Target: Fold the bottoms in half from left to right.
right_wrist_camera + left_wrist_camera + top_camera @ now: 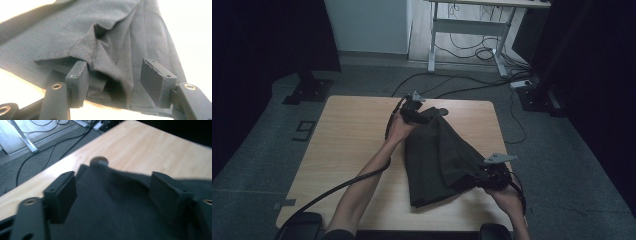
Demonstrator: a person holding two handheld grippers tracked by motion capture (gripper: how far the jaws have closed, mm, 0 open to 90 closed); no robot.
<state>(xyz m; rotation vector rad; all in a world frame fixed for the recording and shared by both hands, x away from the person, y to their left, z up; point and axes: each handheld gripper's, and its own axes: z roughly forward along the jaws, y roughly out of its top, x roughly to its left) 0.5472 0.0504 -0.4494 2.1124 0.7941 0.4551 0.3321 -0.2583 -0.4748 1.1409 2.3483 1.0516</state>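
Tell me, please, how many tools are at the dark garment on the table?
2: the left tool at the dark garment's far end, the right tool at its near right edge.

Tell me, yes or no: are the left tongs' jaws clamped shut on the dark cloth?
No. In the left gripper view the left tongs stand with jaws wide apart, the dark cloth lying loose between them.

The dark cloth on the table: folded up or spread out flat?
Folded. The dark cloth lies doubled into a narrow wedge on the table, with layered edges bunched in the right gripper view.
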